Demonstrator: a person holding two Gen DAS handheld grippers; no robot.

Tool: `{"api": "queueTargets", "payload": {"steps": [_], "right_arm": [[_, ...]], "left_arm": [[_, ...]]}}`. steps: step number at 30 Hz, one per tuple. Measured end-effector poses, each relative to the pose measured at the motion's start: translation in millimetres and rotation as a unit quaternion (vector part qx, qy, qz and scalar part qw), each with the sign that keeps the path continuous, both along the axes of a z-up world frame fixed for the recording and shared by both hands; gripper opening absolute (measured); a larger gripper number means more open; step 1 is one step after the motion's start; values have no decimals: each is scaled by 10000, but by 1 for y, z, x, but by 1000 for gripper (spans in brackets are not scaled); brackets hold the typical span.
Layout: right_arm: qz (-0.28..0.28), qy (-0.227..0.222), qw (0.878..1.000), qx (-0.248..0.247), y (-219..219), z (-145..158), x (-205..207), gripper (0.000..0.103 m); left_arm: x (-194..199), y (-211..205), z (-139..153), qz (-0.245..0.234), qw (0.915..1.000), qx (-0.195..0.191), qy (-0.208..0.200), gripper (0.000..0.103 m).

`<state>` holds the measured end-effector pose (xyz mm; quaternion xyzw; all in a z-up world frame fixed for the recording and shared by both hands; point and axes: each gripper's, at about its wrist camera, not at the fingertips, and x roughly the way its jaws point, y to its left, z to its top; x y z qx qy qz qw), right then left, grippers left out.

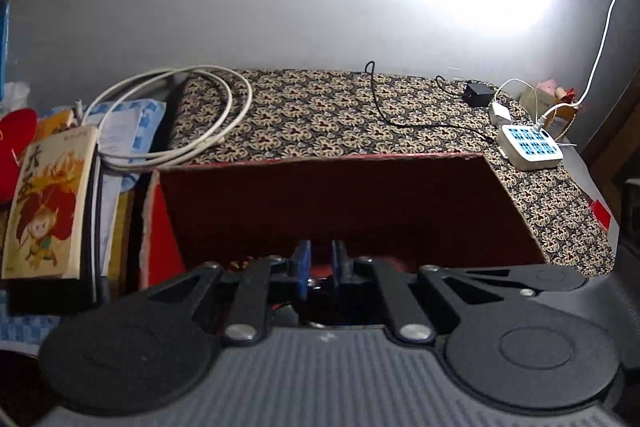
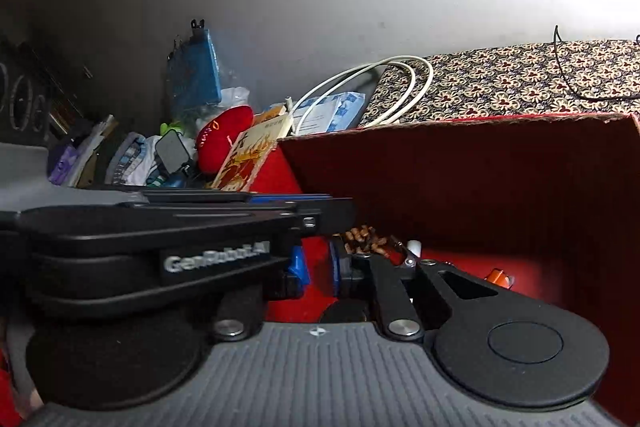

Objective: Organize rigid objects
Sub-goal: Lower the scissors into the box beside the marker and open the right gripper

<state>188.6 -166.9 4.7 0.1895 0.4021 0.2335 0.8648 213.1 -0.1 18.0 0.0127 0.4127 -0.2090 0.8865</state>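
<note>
Hovering inside the red box (image 1: 360,203), the left gripper (image 1: 320,267) and right gripper (image 2: 318,267) sit side by side, jaws narrowly parted and empty. Brown beads (image 2: 364,239) and an orange piece (image 2: 498,275) lie on the floor; a book (image 1: 44,203) flanks the left wall.

- The box (image 1: 360,211) is showing matt red card walls, its lid (image 1: 320,111) covered in patterned woven cloth.
- The left hand-held gripper (image 1: 320,267) is showing matt black plastic arms, shiny metal rivets and blue pads (image 1: 302,267).
- The cable (image 1: 180,115) is looking like smooth white plastic.
- The power strip (image 1: 530,147) is gleaming in glossy white plastic.
- The book (image 1: 44,211) is wearing a slightly glossy paper cover.
- The heart (image 2: 224,139) is looking like soft red plush.
</note>
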Motion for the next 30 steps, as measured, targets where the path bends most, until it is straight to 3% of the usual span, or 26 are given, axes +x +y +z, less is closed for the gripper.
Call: {"api": "queueTargets", "payload": {"steps": [6,14,16,18,23,26,30], "right_arm": [[-378,194,9991,-26,-19,-8,4,0],[-801,86,9957,-450,-28,-12,-15,2],[-868,78,9947,-553,-29,-12,-21,3],[-934,17,9934,-672,-30,-10,-27,3],[-1083,-148,9908,-799,-33,-2,-44,4],[-1184,-259,9894,-801,-36,5,-55,4],[-1255,-352,9889,-709,-42,12,-71,4]], "left_arm": [[-2,6,5,194,9998,47,-72,8],[-16,-12,-1,367,9976,576,-83,9],[-22,-15,2,420,9969,650,-116,17],[-27,-16,5,507,9958,742,-172,32],[-42,-17,14,670,9936,871,-266,35],[-55,-16,18,757,9919,937,-394,49],[-74,-13,23,852,9903,977,-501,57]]}}
